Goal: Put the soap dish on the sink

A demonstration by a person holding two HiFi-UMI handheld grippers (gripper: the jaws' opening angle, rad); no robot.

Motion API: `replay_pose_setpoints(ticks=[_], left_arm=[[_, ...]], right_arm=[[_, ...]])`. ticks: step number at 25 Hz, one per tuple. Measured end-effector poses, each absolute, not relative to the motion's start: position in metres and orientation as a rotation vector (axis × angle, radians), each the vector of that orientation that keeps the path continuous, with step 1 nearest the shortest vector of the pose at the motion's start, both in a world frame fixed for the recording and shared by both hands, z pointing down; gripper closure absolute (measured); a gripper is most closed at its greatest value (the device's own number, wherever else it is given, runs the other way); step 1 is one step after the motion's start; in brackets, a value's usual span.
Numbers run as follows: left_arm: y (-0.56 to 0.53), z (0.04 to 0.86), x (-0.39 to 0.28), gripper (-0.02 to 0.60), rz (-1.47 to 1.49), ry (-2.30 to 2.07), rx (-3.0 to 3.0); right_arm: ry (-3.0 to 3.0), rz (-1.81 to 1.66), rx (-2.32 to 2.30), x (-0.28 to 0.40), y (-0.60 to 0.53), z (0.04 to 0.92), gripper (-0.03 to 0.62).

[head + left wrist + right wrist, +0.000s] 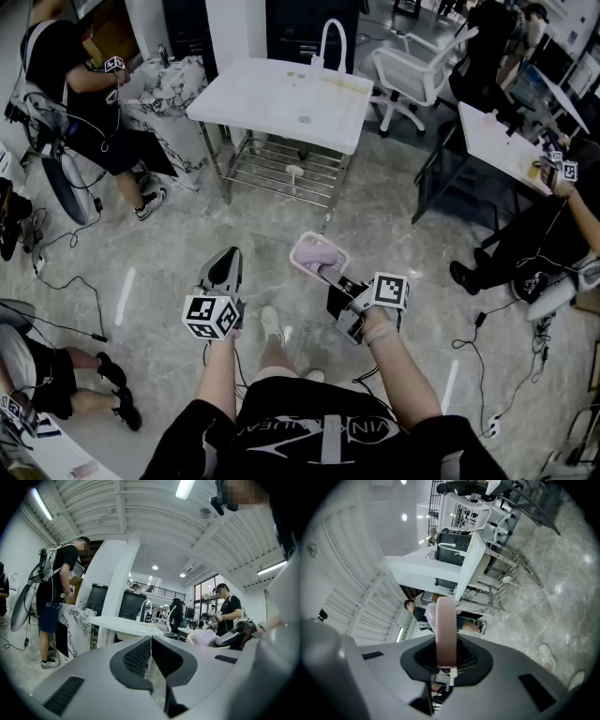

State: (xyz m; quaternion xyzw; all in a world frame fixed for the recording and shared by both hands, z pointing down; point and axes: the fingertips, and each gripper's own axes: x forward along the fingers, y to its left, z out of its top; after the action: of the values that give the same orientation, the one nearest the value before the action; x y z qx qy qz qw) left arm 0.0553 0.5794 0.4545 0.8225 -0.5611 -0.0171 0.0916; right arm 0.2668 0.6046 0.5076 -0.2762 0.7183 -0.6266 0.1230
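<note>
A pale pink soap dish (314,255) is pinched by one end in my right gripper (332,280), which is shut on it above the floor. In the right gripper view the soap dish (446,620) stands edge-on between the pads. The white sink table (281,98) with its curved white faucet (329,39) stands a few steps ahead, well apart from both grippers. My left gripper (225,261) hangs beside the right one, shut with nothing in it. In the left gripper view its jaws meet in a line, and the sink table (123,623) lies ahead.
A marble-patterned counter (164,86) with a person at it stands left of the sink. A white office chair (412,75) and a desk (502,141) are at the right. Cables (66,281) trail over the grey floor. Other people sit at both sides.
</note>
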Motion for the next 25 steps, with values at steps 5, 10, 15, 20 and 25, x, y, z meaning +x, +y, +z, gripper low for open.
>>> replay_pose_setpoints(ticks=[5, 10, 15, 20, 25], left_arm=[[0.541, 0.458, 0.043, 0.558, -0.055, -1.683, 2.451], [0.505, 0.459, 0.027, 0.558, -0.058, -1.699, 2.424], [0.473, 0.460, 0.011, 0.558, -0.037, -1.718, 2.394], [0.444, 0.466, -0.009, 0.558, -0.015, -1.721, 2.374], [0.410, 0.468, -0.033, 0.558, -0.008, -1.716, 2.373]], right_arm=[[2.127, -1.815, -0.804, 0.253, 0.562, 0.513, 0.530], [2.135, -1.846, -0.806, 0.236, 0.523, 0.518, 0.530], [2.124, -1.890, -0.806, 0.226, 0.487, 0.521, 0.530], [2.125, -1.896, -0.805, 0.212, 0.454, 0.526, 0.530], [2.118, -1.889, -0.860, 0.197, 0.419, 0.529, 0.530]])
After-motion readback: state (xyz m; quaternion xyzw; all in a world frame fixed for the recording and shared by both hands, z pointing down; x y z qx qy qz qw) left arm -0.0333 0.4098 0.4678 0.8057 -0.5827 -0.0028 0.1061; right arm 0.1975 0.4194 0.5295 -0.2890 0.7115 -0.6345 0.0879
